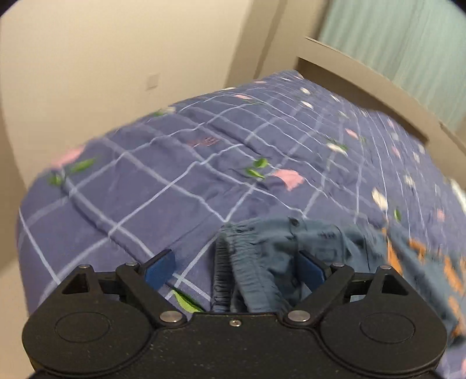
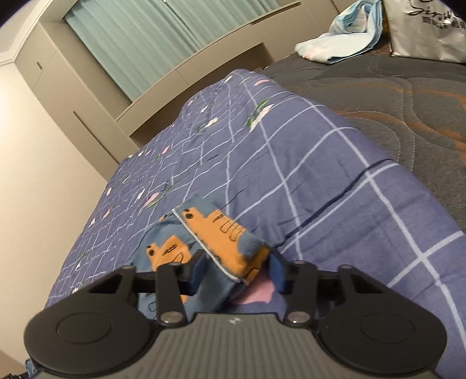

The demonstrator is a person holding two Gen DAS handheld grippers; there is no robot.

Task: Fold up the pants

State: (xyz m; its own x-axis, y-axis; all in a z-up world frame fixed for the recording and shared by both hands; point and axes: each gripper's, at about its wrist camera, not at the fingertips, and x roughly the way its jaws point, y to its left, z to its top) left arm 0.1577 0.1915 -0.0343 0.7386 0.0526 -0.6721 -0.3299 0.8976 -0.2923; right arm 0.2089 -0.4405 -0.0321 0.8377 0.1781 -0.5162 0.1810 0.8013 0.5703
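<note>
1. Left gripper (image 1: 234, 266), lower centre of the left wrist view: jaws spread wide. The gathered elastic waistband of the pants (image 1: 262, 262) lies between them, clear of the left pad; contact with the right pad cannot be told.
2. Right gripper (image 2: 237, 269), lower centre of the right wrist view: jaws partly apart around a folded leg hem of the pants (image 2: 221, 233); the pads stand just beside the cloth, and no firm pinch is visible.
3. Pants: soft blue fabric printed with orange cartoon figures, lying rumpled on the bed at the bottom of both views.
4. Quilt (image 1: 204, 163): purple-blue, white grid lines, pink and green motifs, creased.
5. Upper right, right wrist view: grey stitched mattress pad (image 2: 407, 96), white printed bag (image 2: 431, 26).
</note>
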